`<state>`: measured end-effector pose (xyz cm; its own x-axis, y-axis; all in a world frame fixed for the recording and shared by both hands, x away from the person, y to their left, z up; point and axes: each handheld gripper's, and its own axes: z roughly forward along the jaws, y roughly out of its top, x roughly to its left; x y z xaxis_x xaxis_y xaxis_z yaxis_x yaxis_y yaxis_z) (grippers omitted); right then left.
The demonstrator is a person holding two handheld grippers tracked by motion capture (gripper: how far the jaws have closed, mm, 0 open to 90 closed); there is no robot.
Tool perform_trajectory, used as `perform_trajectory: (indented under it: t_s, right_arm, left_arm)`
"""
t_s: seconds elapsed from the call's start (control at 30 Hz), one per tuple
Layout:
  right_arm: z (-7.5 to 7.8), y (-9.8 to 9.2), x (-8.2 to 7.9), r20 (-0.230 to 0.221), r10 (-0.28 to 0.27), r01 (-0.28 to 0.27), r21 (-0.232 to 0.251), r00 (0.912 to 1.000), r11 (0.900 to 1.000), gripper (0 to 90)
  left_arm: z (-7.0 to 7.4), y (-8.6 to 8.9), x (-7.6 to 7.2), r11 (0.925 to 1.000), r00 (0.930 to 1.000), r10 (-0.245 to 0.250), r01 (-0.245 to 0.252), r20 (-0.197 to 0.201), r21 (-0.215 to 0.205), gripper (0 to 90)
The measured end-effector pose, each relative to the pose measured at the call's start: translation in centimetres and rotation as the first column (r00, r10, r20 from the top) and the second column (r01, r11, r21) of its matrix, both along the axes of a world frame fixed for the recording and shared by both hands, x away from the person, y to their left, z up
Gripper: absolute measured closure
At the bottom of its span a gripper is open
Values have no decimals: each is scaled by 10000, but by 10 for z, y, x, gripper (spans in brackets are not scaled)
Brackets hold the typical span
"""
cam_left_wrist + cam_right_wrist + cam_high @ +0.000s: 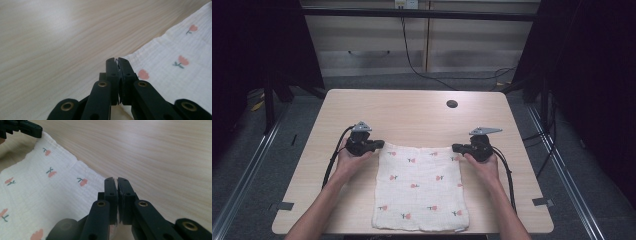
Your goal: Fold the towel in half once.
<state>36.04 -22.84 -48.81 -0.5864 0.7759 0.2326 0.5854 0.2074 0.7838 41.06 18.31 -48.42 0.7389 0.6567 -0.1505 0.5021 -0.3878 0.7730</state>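
Cloth (419, 187) of white crinkled cotton, printed with small pink tulips, lies spread flat on the light wooden table (412, 112), its near edge at the table's front edge and its far edge running between the two grippers. The left gripper (379, 145) sits at the cloth's far left corner, held in the person's left hand (349, 160); its fingers (111, 68) are pressed together with a thin sliver of the cloth's corner pinched between them, as the left gripper view shows. The right gripper (455, 147) sits at the cloth's far right corner, held in the right hand (482, 162); its fingers (110, 188) are likewise closed on the cloth's edge, the white fabric visible between them in the right gripper view. Both grippers rest low at the table surface, facing each other across the cloth. Beyond the cloth, a small dark round hole (452, 104) sits in the table near its far edge.
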Motion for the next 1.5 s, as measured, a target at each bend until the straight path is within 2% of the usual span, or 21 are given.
perform_trajectory:
  t_s: [0.07,0.1,0.17,0.27,0.37,0.4,0.43,0.47,0.57,0.63,0.83,0.87,0.97,1.0,1.07,1.23,1.37,1.5]
  right_arm:
    - [5,-1,-1,112,-30,29,111,9999,9999,871]
    - [7,-2,-2,244,-12,8,170,9997,9999,871]
    - [10,-3,-3,251,-21,15,225,9997,9997,871]
    - [20,-5,-8,579,24,-47,391,9983,9992,872]
    - [25,-6,-9,728,6,-42,500,9974,9987,873]
    - [30,-6,-11,921,18,-72,583,9958,9983,874]
    - [33,-6,-12,979,4,-66,624,9952,9980,873]
    - [35,-6,-12,1080,25,-96,656,9941,9978,874]
    - [41,-7,-15,1208,44,-142,799,9927,9967,874]
    - [49,-8,-18,1491,6,-144,909,9888,9958,875]
    - [62,-10,-22,1905,-101,-136,1226,9816,9924,876]
    - [67,-9,-23,2113,-118,-167,1322,9773,9911,877]
    - [71,-8,-24,2270,-149,-162,1343,9738,9908,877]
    - [73,-6,-26,2418,-128,-225,1428,9702,9895,877]
    - [74,-4,-27,2440,-44,-296,1354,9698,9904,877]
    - [71,-4,-29,2126,93,-337,1115,9771,9932,877]
    - [71,-9,-38,2030,126,-361,1123,9791,9930,877]
    - [69,-7,-47,1852,308,-468,828,9822,9955,877]
  left_arm:
    - [4,1,-1,9999,10000,-11,12,97,-120,880]
    - [11,3,-3,9992,9998,-88,95,180,-388,880]
    - [14,5,-4,9987,9996,-164,175,240,-483,880]
    - [23,10,-7,9968,9990,-149,182,433,-779,880]
    - [32,12,-11,9942,9978,-146,213,640,-1054,880]
    - [38,12,-13,9909,9967,-197,299,782,-1316,880]
    - [38,12,-13,9909,9967,-197,299,782,-1316,880]
    - [43,12,-14,9901,9949,-214,348,988,-1359,880]
    - [47,11,-15,9876,9941,-198,361,1065,-1529,880]
    - [52,14,-15,9845,9927,-108,317,1205,-1727,881]
    - [64,21,-18,9760,9890,61,262,1477,-2161,881]
    - [67,21,-19,9743,9879,84,268,1550,-2238,881]
    - [74,21,-22,9686,9851,-115,536,1715,-2429,881]
    - [75,21,-23,9702,9835,-133,563,1802,-2356,881]
    - [75,19,-23,9694,9830,-188,626,1826,-2374,881]
    - [65,20,-26,9749,9885,-202,527,1500,-2161,881]
    - [64,21,-39,9818,9871,-431,704,1541,-1762,881]
    - [63,22,-51,9864,9845,-655,886,1630,-1387,881]
